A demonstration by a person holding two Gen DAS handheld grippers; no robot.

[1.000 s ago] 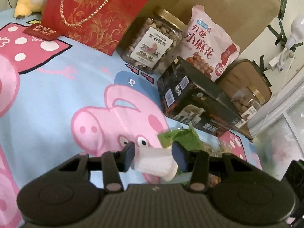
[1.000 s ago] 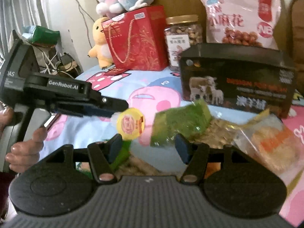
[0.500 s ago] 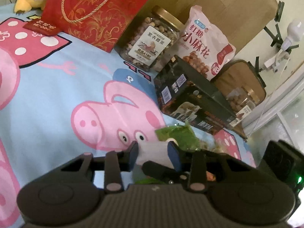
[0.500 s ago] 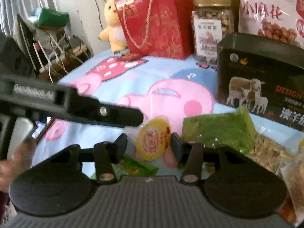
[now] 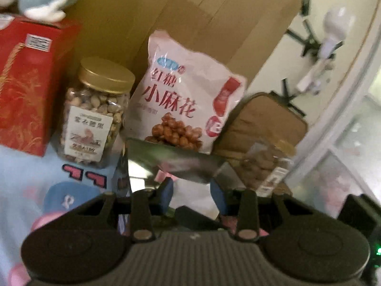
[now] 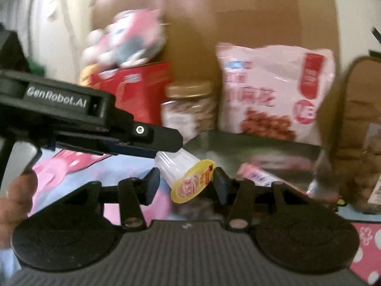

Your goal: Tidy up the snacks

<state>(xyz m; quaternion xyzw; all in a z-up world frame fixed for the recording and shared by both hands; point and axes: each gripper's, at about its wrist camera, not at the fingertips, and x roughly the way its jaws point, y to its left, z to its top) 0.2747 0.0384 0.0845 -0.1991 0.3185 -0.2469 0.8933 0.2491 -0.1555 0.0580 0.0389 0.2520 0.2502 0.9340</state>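
Observation:
A small white jelly cup (image 6: pixel 183 171) with a yellow lid is held in the air by my left gripper (image 6: pixel 164 143), which reaches in from the left of the right wrist view. In the left wrist view the cup's white body (image 5: pixel 193 193) sits between the left gripper's (image 5: pixel 191 193) blue pads. My right gripper (image 6: pixel 185 186) is open, with its fingers on either side of the cup's lid end. Behind, the black snack box (image 6: pixel 257 150) lies open-topped with a pink packet (image 6: pixel 257 174) showing at it.
At the back stand a gold-lidded nut jar (image 5: pixel 95 116), a pink twist-snack bag (image 5: pixel 183 100), a red gift bag (image 5: pixel 26 88) and a brown pouch (image 5: pixel 264 119) with another jar (image 5: pixel 264 169). A plush toy (image 6: pixel 128 40) sits on the gift bag. Cardboard (image 5: pixel 190 12) backs them.
Both grippers have risen and tilted up toward the back row. The left gripper has lifted the jelly cup off the cloth. The right gripper's fingers have come around its lid end.

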